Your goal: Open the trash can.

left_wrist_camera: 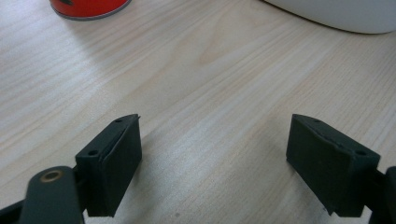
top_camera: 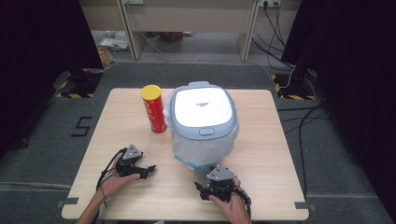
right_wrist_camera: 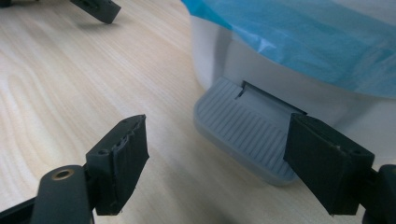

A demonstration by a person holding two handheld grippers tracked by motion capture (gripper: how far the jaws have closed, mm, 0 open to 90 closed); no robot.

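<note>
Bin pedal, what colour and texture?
Grey, ribbed pedal; clearest in the right gripper view.

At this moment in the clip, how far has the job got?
Nothing looks done: the bin's lid is shut and the red chip can stands upright beside it. Nothing is in hand; the left gripper and right gripper sit open near the table's front edge. The right faces the grey pedal. Everything remains.

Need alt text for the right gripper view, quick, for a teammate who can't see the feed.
The right gripper is open, its two black jaws spread above a light wooden table, framing the ribbed grey foot pedal of a white pedal bin. A blue bag liner drapes over the bin's side, and the left gripper shows at the top left.
</note>
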